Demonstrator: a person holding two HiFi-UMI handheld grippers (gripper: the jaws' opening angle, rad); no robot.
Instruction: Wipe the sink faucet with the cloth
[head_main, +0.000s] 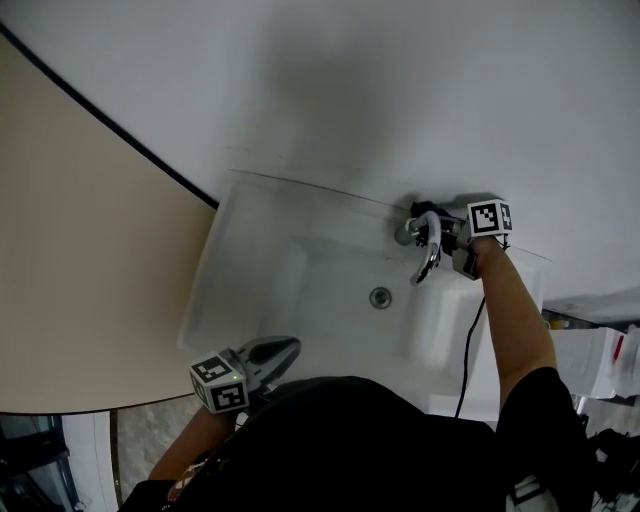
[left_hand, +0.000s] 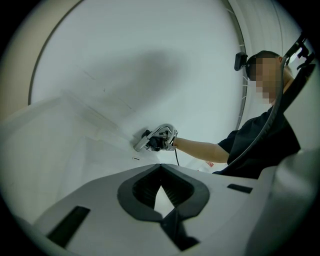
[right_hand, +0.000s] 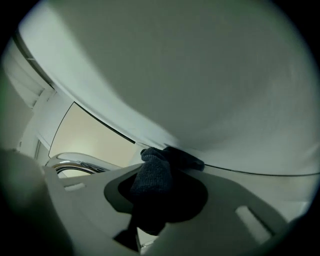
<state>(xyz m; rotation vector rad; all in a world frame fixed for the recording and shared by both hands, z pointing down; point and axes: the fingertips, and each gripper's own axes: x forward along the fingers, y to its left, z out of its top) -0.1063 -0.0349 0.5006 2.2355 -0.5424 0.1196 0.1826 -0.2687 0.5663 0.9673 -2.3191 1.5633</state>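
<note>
- At the back edge of the white sink (head_main: 262, 262), the right gripper (head_main: 452, 238) sits just beside the chrome faucet (head_main: 430, 250), on its right in the head view.
- Its fingers (right_hand: 240, 200) are partly spread and pinch a dark blue knitted cloth (right_hand: 152, 175), which bunches up between them and sticks out past the tips.
- From the right gripper view, the faucet's curved spout shows at the left of the cloth; whether the cloth touches the metal I cannot tell.
- The left gripper (head_main: 288, 348) hangs over the sink's near rim, well apart from the faucet, with its fingers (left_hand: 100, 200) pressed together and nothing between them.
- A round drain (head_main: 380, 297) lies in the basin below the spout.
- A black cable (head_main: 468, 350) hangs down beside the right forearm.
</note>
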